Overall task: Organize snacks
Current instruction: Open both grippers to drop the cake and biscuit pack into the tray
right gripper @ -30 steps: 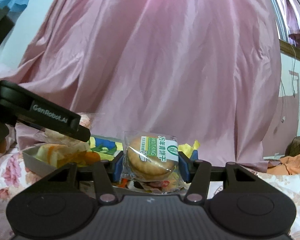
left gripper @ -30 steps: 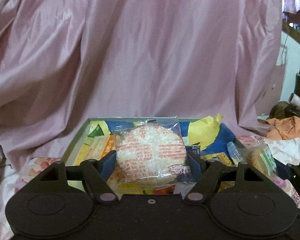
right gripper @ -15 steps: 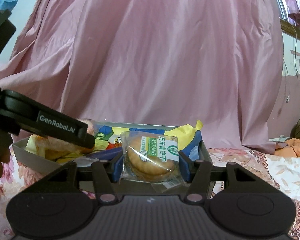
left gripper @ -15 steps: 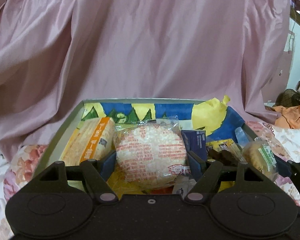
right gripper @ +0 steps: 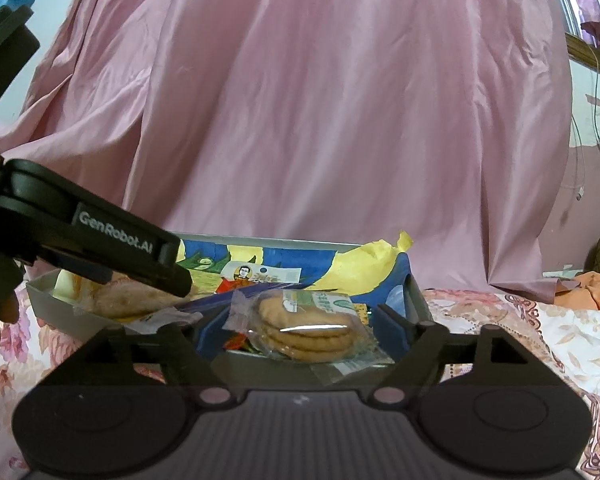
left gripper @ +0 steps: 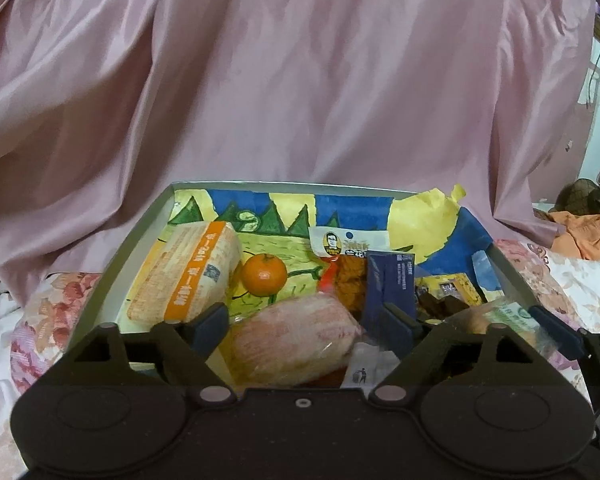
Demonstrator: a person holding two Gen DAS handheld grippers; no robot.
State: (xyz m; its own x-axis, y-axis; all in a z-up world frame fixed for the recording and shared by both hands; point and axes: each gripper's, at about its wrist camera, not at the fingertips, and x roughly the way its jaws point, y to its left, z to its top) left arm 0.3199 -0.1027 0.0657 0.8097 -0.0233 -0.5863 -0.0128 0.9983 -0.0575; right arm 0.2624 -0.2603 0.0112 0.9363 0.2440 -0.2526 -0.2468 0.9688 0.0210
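Note:
A grey box (left gripper: 140,232) lined with a painted sheet holds snacks. In the left wrist view my left gripper (left gripper: 304,330) is open over the box's front; the pink rice cake packet (left gripper: 292,340) lies tilted between its fingers, loose in the box. In the right wrist view my right gripper (right gripper: 300,330) is open at the box's (right gripper: 60,312) near right corner; the green-labelled biscuit packet (right gripper: 308,328) lies flat between its fingers on the box's edge. The biscuit packet also shows in the left wrist view (left gripper: 504,316).
In the box lie an orange-striped packet (left gripper: 188,268), a mandarin (left gripper: 264,274), a dark blue packet (left gripper: 392,284) and a white-topped packet (left gripper: 340,242). Pink cloth (left gripper: 300,80) hangs behind. Floral bedding (right gripper: 540,340) surrounds the box; orange cloth (left gripper: 588,232) lies right.
Both grippers lowered toward the box and opened. The rice cake packet and the biscuit packet dropped from upright to lying down.

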